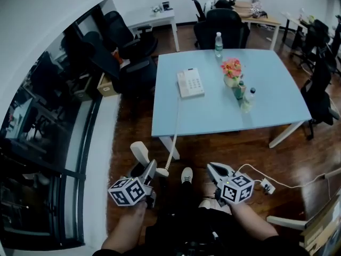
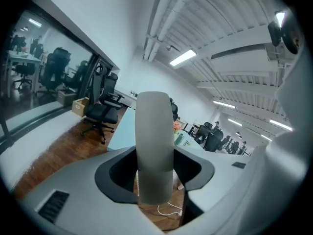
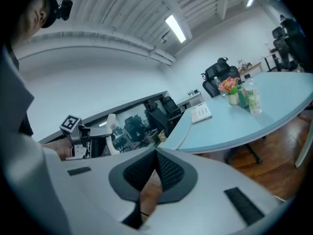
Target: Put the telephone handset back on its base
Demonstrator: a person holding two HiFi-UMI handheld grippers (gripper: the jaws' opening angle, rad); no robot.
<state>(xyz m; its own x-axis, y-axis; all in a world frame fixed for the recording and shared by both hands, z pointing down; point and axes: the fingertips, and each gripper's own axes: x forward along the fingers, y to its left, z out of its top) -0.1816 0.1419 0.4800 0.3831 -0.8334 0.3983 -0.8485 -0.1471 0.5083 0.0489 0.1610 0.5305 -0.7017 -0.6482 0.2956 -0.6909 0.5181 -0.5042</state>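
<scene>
The white handset (image 1: 140,152) stands upright between the jaws of my left gripper (image 1: 148,169), low over the wooden floor and well short of the table. In the left gripper view the handset (image 2: 154,146) fills the gap between the two jaws, which grip it. Its coiled cord (image 1: 175,129) runs up to the white phone base (image 1: 190,82) on the light blue table (image 1: 266,108). My right gripper (image 1: 216,170) hangs beside it at the right, its jaws closed together and empty (image 3: 155,155). The phone base (image 3: 201,112) also shows in the right gripper view.
On the table stand a vase of flowers (image 1: 232,71), a water bottle (image 1: 218,44), and two more bottles (image 1: 246,97). Black office chairs (image 1: 130,47) crowd the left and far side. A white cable and plug (image 1: 266,185) lie on the floor at the right. A glass wall runs along the left.
</scene>
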